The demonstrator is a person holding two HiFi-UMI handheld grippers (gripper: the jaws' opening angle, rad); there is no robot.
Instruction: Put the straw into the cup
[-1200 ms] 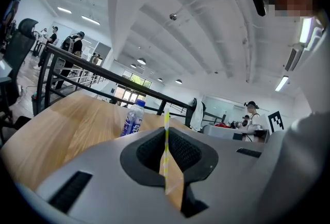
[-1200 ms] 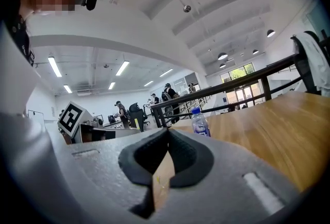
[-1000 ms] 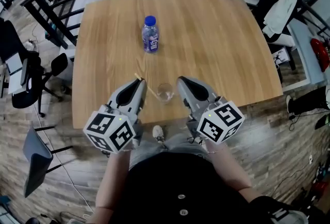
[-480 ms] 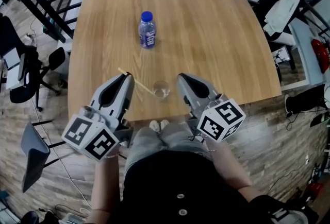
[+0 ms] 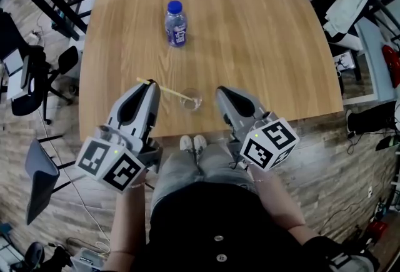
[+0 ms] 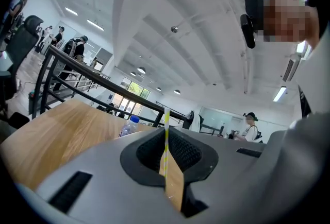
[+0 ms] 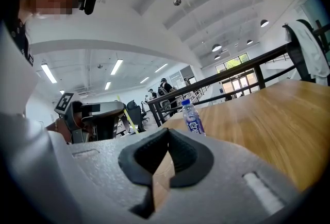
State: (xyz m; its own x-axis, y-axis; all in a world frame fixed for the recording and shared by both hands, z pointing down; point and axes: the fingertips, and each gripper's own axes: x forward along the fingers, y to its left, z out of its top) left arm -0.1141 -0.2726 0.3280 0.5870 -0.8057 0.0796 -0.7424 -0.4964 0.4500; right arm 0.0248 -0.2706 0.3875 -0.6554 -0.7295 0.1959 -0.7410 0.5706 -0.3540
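Thin yellow-and-white striped paper straw (image 5: 170, 92): likely light, crushable, so gentle pinch. Gripped nearer its 10 o'clock end by closed left hand-held gripper (image 5: 152, 84), free end toward small clear cup (image 5: 191, 99) at 4 o'clock. Cup probably tippable. Right hand-held gripper (image 5: 220, 90) closed, empty, at cup's 3 o'clock.

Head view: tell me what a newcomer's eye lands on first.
The left gripper pinches a thin yellow-and-white striped straw in its fingers, the straw's free end slanting to the small clear glass cup near the wooden table's front edge. Farther back stands a blue-capped clear plastic bottle; the right gripper, shut and empty, flanks the cup.
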